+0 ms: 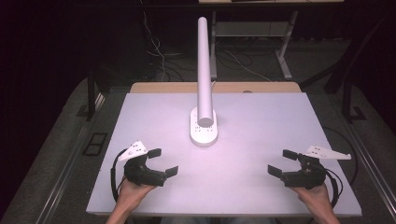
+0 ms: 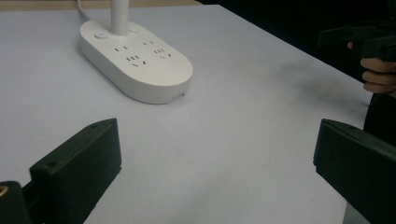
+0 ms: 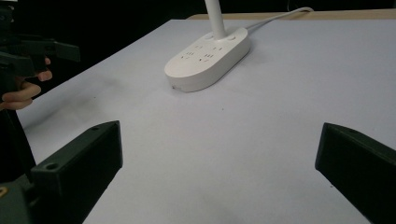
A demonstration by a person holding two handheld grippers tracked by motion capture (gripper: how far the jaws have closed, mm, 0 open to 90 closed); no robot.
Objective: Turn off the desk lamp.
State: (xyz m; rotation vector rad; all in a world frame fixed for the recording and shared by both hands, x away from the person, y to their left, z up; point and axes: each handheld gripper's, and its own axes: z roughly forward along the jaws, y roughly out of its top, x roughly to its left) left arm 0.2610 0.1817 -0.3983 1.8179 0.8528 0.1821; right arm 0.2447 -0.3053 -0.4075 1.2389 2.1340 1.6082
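A white oval power strip (image 1: 203, 129) with a tall white post (image 1: 204, 70) rising from it lies at the middle of the white table (image 1: 261, 116). Its sockets face up in the left gripper view (image 2: 140, 60) and in the right gripper view (image 3: 208, 56). My left gripper (image 1: 163, 162) rests at the front left, open, with nothing between its jaws. My right gripper (image 1: 281, 161) rests at the front right, open and empty too. Both point inward toward the table's middle. The right gripper (image 2: 369, 39) is at the far right of the left gripper view; the left gripper (image 3: 28, 51) is at the far left of the right gripper view.
A white cable (image 3: 280, 16) leaves the strip toward the table's wooden back edge (image 1: 215, 87). Beyond the table the floor is dark, with cables (image 1: 159, 51) and the legs of another desk (image 1: 285, 56). Wide bare tabletop lies between the two grippers.
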